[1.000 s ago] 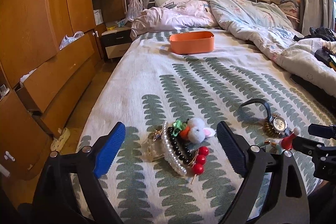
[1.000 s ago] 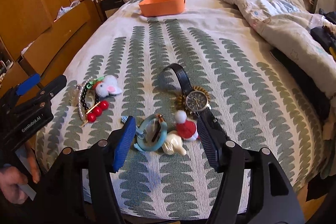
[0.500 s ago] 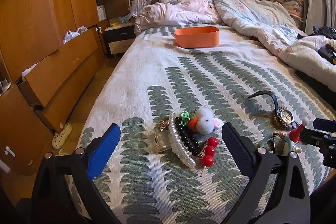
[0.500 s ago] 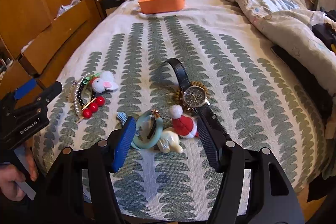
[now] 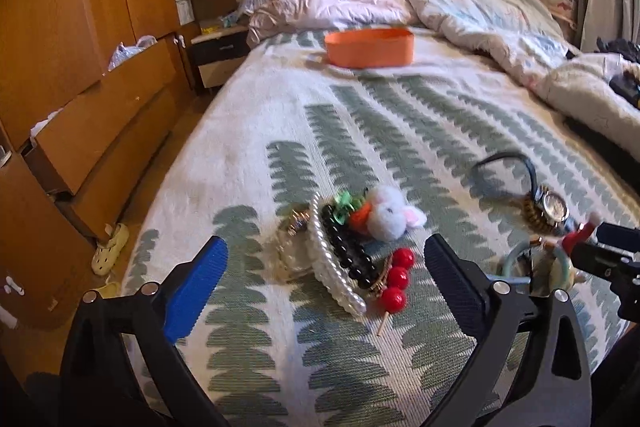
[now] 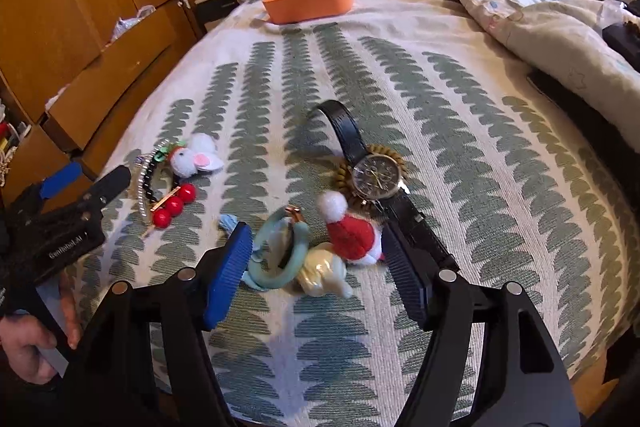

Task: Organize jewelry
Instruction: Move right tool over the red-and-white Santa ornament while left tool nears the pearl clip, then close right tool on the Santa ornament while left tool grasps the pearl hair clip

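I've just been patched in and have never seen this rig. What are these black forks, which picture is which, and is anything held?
No robot: a person holds a two-finger gripper in each hand, with a camera looking along its fingers. One picture is from the left gripper, which stands wide open over a pile of bead bracelets, a plush bunny and a red-ball pin. The other is from the right gripper; its jaws have just been opening, around a teal ring and a Santa charm, beside a watch. All lies on the bed; an orange bin waits farther up. Nothing is held.
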### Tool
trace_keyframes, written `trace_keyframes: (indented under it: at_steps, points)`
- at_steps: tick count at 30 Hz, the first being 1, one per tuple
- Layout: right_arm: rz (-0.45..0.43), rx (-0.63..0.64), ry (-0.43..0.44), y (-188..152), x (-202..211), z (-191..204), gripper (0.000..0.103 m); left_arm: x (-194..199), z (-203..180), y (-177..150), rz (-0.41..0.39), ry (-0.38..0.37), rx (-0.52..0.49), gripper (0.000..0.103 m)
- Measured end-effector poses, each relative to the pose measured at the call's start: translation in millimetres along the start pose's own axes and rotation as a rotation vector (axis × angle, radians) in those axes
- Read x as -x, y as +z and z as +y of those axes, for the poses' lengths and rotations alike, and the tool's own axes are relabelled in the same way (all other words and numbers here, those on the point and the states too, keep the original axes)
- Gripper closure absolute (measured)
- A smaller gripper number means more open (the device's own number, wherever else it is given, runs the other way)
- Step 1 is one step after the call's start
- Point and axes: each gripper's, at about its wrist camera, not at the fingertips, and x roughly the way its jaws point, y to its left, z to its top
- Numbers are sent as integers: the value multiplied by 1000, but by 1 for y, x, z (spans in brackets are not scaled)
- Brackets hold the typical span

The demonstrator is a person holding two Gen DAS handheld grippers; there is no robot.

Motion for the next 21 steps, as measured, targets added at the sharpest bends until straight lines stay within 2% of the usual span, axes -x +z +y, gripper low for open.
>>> trace_keyframes:
  at_steps: [3, 10, 12, 15, 17, 18, 21]
  points:
    - [4, -5, -3, 1, -2, 0, 34, -3, -4, 0, -3, 25, -19, 6]
    - [-12, -18, -15, 5, -6, 3, 35, -16, 1, 2, 26, 17, 2, 6]
    - [-10, -26, -28, 7, -8, 2, 41, -20, 2, 2, 36, 11, 11, 6]
    - [0, -33, -38, 9, -11, 1, 56, -22, 2, 1, 38, 2, 12, 6]
    - [12, -36, -44, 9, -15, 1, 74, -24, 1, 2, 44, 2, 11, 6]
    - [16, -33, -49, 9, -17, 1, 77, -26, 2, 2, 49, -2, 15, 6]
    - [24, -38, -52, 9, -20, 1, 85, -30, 1, 2, 64, -11, 15, 15]
